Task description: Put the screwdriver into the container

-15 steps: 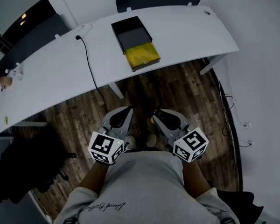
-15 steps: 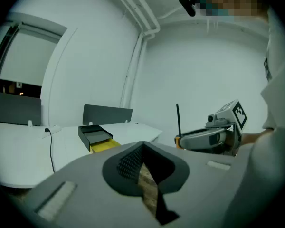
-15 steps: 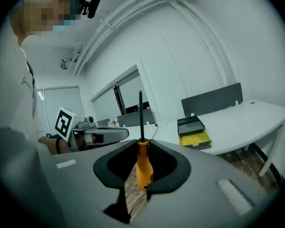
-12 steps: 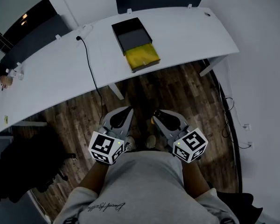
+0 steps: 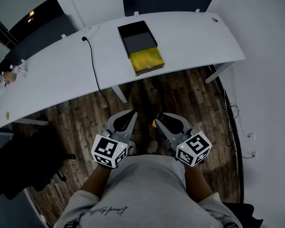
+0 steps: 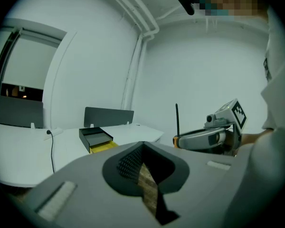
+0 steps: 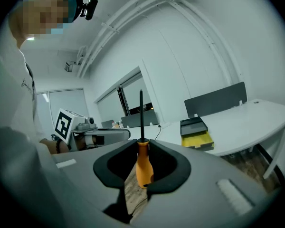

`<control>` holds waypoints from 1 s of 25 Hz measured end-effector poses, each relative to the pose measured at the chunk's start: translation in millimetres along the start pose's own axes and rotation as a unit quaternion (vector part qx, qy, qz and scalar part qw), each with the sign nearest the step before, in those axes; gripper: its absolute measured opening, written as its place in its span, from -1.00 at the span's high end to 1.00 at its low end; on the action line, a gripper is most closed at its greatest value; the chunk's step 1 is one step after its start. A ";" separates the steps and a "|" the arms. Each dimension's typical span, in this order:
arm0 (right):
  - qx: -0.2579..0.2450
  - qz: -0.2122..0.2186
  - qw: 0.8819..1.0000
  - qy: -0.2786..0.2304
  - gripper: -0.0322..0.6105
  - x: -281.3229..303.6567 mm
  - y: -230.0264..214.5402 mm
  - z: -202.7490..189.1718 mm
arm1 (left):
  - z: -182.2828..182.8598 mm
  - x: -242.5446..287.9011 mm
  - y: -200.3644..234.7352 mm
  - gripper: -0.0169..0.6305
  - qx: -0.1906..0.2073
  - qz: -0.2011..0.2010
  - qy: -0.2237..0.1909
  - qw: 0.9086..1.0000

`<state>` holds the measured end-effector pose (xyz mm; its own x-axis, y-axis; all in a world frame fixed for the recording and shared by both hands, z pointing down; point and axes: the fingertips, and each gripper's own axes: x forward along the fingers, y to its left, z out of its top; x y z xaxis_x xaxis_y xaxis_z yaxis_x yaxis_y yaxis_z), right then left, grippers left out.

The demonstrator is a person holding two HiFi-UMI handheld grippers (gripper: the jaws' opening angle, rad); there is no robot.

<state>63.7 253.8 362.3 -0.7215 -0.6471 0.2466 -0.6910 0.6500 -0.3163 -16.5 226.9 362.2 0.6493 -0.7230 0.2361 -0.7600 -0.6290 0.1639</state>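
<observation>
While right hand-held gripper (image 7: 142, 141) clamps screwdriver (image 7: 143, 167) upright, left hand-held gripper (image 6: 142, 145) closed, empty.

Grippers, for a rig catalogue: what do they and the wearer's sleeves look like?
The left gripper and right gripper have grey wedge-shaped bodies with black-lined jaw openings. Each carries a white cube with black square markers. The person wears a grey short-sleeved T-shirt.

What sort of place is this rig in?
Likely an office: a long curved white desk, a dark divider panel along its far edge, and a power cable trailing off it.
</observation>
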 end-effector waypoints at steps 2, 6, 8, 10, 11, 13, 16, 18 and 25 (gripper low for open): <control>-0.003 0.004 1.000 0.002 0.61 -1.6 -1.1 -0.9 | 0.4 1.1 -2.3 0.95 0.000 0.005 0.000 1.000; -0.014 0.014 1.000 0.008 0.61 -7.0 -2.9 0.8 | 1.3 2.7 -9.2 0.95 0.001 0.012 -0.002 1.000; -0.013 0.018 1.000 0.005 0.61 -11.5 -5.3 -0.3 | 0.1 3.0 -14.0 0.95 0.001 0.017 -0.003 1.000; -0.012 0.022 1.000 0.002 0.61 -15.9 -8.0 -1.0 | -1.8 3.6 -18.2 0.95 0.000 0.023 -0.005 1.000; -0.014 0.025 1.000 0.003 0.61 -18.2 -8.9 -1.4 | -3.2 3.9 -20.6 0.95 0.000 0.025 -0.006 1.000; -0.018 0.028 0.999 0.005 0.61 -23.3 -10.6 -3.9 | -6.4 4.3 -26.1 0.95 -0.001 0.029 -0.006 1.000; -0.017 0.027 0.999 0.008 0.61 -28.3 -13.7 -8.4 | -11.3 5.0 -32.3 0.95 -0.004 0.030 -0.002 1.000; -0.016 0.028 0.999 0.009 0.61 -28.7 -15.3 -9.6 | -13.2 6.3 -33.1 0.95 -0.004 0.030 0.001 1.000; -0.016 0.028 0.999 0.016 0.61 -16.1 -36.7 -6.6 | -13.2 28.6 -20.5 0.95 -0.003 0.028 0.004 1.000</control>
<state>100.4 243.0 376.0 -0.7594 -0.5973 0.2580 -0.6506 0.6969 -0.3016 17.3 222.9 378.2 0.6056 -0.7544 0.2532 -0.7952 -0.5857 0.1568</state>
